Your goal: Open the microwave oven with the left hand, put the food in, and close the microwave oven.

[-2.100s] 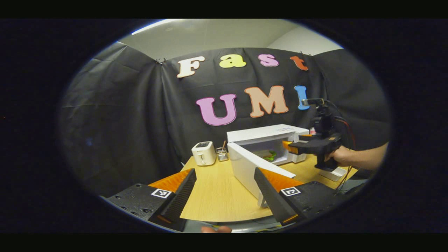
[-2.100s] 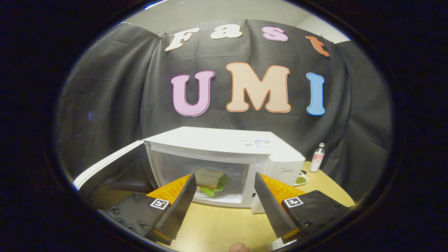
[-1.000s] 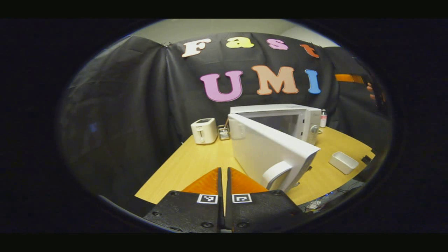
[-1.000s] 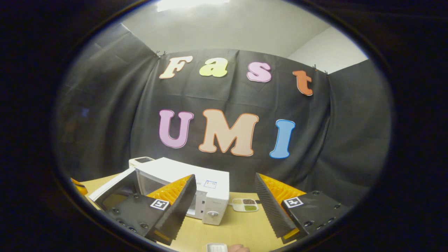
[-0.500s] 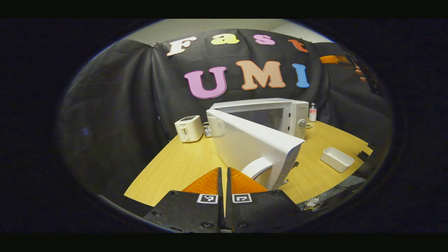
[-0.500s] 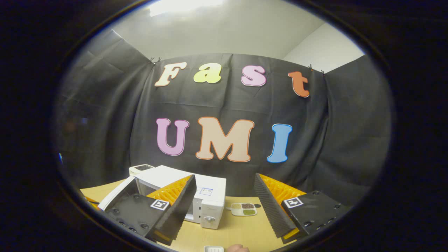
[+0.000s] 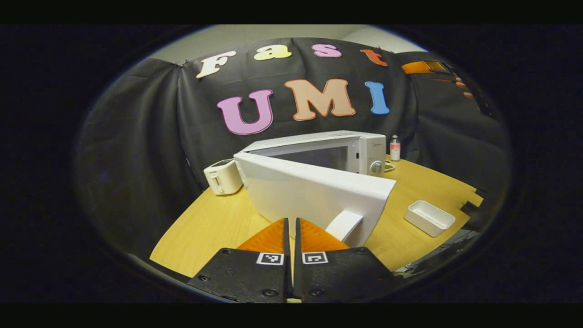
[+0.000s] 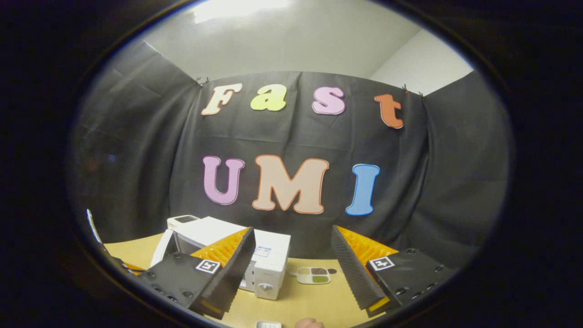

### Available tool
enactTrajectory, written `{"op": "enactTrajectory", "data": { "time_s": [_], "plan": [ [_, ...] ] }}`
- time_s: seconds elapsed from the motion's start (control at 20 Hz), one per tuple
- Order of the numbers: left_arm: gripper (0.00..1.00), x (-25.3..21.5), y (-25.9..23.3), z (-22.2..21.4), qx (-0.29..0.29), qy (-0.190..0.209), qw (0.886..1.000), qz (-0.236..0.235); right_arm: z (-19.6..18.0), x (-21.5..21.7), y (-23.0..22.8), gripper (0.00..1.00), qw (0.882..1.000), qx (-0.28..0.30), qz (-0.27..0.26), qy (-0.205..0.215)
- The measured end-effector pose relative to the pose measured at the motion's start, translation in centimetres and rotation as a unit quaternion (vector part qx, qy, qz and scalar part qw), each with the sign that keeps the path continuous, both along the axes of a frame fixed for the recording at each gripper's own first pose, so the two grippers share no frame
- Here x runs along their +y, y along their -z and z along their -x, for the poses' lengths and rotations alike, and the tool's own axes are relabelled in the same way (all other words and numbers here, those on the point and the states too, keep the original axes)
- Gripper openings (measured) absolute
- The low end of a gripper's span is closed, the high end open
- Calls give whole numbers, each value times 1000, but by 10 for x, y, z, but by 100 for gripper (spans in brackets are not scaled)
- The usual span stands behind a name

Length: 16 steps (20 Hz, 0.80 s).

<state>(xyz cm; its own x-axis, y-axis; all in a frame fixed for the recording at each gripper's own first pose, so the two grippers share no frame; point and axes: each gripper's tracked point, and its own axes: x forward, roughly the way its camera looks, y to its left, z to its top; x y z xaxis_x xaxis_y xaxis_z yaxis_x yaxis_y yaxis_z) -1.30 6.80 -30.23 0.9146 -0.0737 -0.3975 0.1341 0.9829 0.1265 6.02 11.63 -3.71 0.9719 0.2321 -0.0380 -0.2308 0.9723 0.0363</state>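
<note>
Microwave door point(image 7: 314, 191) is swung further closed than before, its handle point(image 7: 345, 224) just beyond closed left fingers point(image 7: 273, 238); right fingers point(image 8: 227, 255) held apart.

The microwave oven point(image 7: 364, 152), a white box-shaped appliance, stood upright on the wooden table toward its rear, close to the black backdrop. In the left gripper view its control panel, bearing a round knob, formed the right end of its front. The door point(image 7: 314, 193), a plain white panel hinged at the oven's left side, stood partly open, swung out at an angle from the cavity. A curved white handle point(image 7: 345, 224) projected from the door's free edge, low down. The cavity interior was hidden behind the door, so the food could not be made out. In the right gripper view the microwave oven point(image 8: 268, 257) appeared low in the scene, its door ajar at the left.
</note>
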Motion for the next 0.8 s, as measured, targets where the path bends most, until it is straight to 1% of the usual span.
{"op": "enactTrajectory", "data": {
  "time_s": [0.05, 0.1, 0.15, 0.2, 0.25, 0.3, 0.35, 0.5, 0.55, 0.75, 0.8],
  "plan": [
    [2, -4, 2, -4, 0, 2, 1000, 2, -1, 1, 1, 96, 1000, 3, -7, -3],
    [0, -9, 4, -8, 2, 3, 1000, 4, -1, -1, 2, 96, 1000, 8, -15, -4],
    [1, -13, 6, -14, 4, 4, 1000, 5, -1, -4, 1, 96, 1000, 9, -20, -4],
    [2, -16, 8, -19, 5, 4, 1000, 5, -1, -7, 0, 100, 1000, 9, -22, -2],
    [1, -20, 9, -23, 5, 4, 1000, 5, -2, -11, -3, 96, 1000, 8, -25, -2],
    [0, -22, 10, -27, 7, 2, 1000, 5, -1, -13, -4, 96, 1000, 9, -28, -2],
    [2, -24, 11, -33, 6, 0, 1000, 7, -2, -16, -4, 96, 1000, 10, -30, 0],
    [2, -30, 12, -51, 5, -13, 1000, 11, -2, -25, -8, 96, 999, 12, -35, 5],
    [0, -29, 13, -57, 5, -15, 1000, 14, -2, -27, -7, 96, 999, 13, -38, 5],
    [1, -33, 14, -79, 5, -29, 999, 20, -2, -38, -3, 96, 999, 19, -32, 6],
    [2, -34, 14, -85, 6, -32, 999, 22, -2, -42, -3, 96, 999, 18, -29, 7]
  ]
}}
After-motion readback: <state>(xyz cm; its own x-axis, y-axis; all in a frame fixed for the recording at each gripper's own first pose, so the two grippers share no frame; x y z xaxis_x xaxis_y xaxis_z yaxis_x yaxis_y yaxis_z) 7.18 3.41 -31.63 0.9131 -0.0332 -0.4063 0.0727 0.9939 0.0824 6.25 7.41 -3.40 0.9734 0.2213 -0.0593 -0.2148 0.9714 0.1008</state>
